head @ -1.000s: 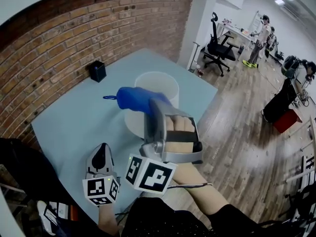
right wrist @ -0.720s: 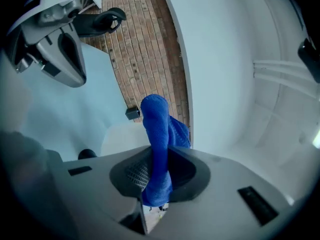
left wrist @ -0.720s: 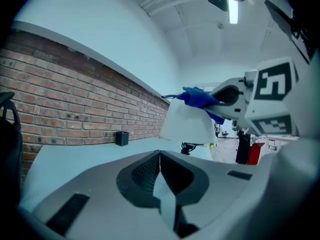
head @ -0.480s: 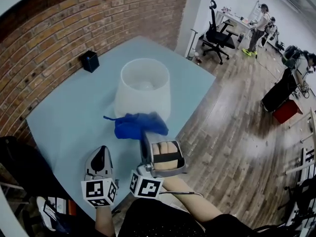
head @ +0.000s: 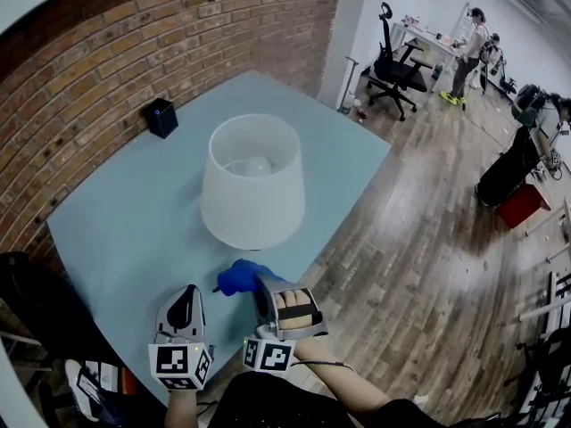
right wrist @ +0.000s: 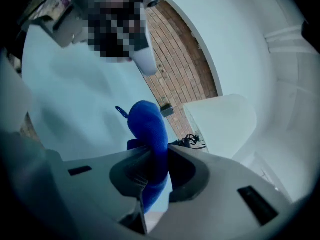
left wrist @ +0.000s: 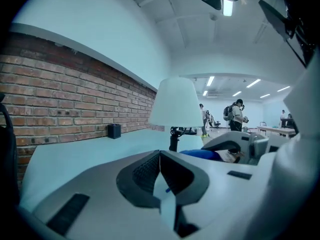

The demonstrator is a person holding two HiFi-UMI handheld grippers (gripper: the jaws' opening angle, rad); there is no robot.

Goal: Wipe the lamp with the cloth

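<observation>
While the lamp [head: 252, 181] stands nearby, right gripper [head: 259, 285] clamps the cloth [head: 238, 276].

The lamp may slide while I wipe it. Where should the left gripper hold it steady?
Probably the thin dark stem under the shade, coming in low from where the left gripper is: the shade flares too wide for jaws, while the stem is narrow and upright.

both grippers are held low, close in front of the person, side by side. the left gripper [head: 185, 294] points forward with its fingers pressed together, nothing between them. the right gripper [head: 260, 285] sits just beside it, fingers clamped on the blue cloth [head: 239, 276].
</observation>
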